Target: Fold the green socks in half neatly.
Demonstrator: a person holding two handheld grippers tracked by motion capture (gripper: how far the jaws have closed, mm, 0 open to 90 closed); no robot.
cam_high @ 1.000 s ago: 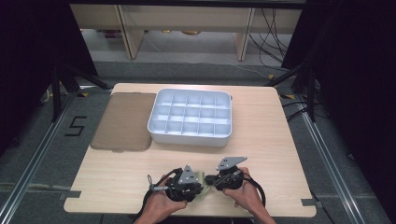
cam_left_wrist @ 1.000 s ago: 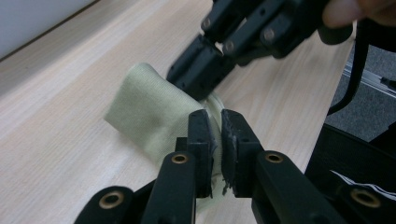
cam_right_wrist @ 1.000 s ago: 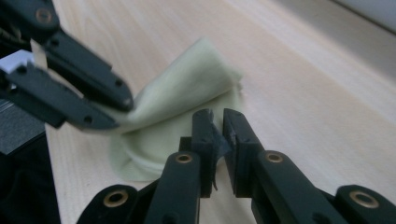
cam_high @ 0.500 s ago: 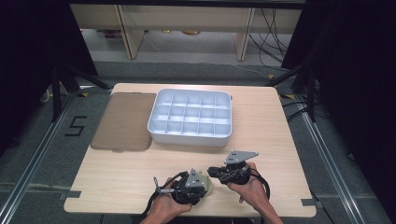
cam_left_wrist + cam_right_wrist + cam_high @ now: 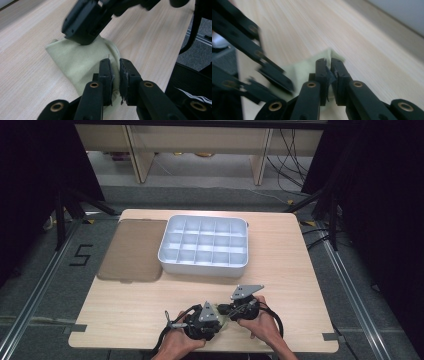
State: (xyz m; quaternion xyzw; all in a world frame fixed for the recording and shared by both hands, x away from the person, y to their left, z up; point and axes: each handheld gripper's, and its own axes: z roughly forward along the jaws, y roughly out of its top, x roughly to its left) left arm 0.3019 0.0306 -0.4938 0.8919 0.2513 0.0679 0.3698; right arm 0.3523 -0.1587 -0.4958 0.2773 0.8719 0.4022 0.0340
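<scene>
Two handheld grippers pinch one pale green cloth (image 5: 82,60) near the table's (image 5: 300,270) front edge.
The left gripper (image 5: 115,65) and right gripper (image 5: 327,64) each close on it; a white compartment tray (image 5: 204,266) sits toward the far edge.

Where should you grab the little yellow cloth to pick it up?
Probably by its edges. The cloth lies flat and floppy on the table, so thin jaws can slide in low from the side and pinch an edge. The left gripper and right gripper each pinch one edge.

A lab: black curtains (image 5: 35,180), floor rails (image 5: 350,285), trailing cables (image 5: 292,147).
</scene>
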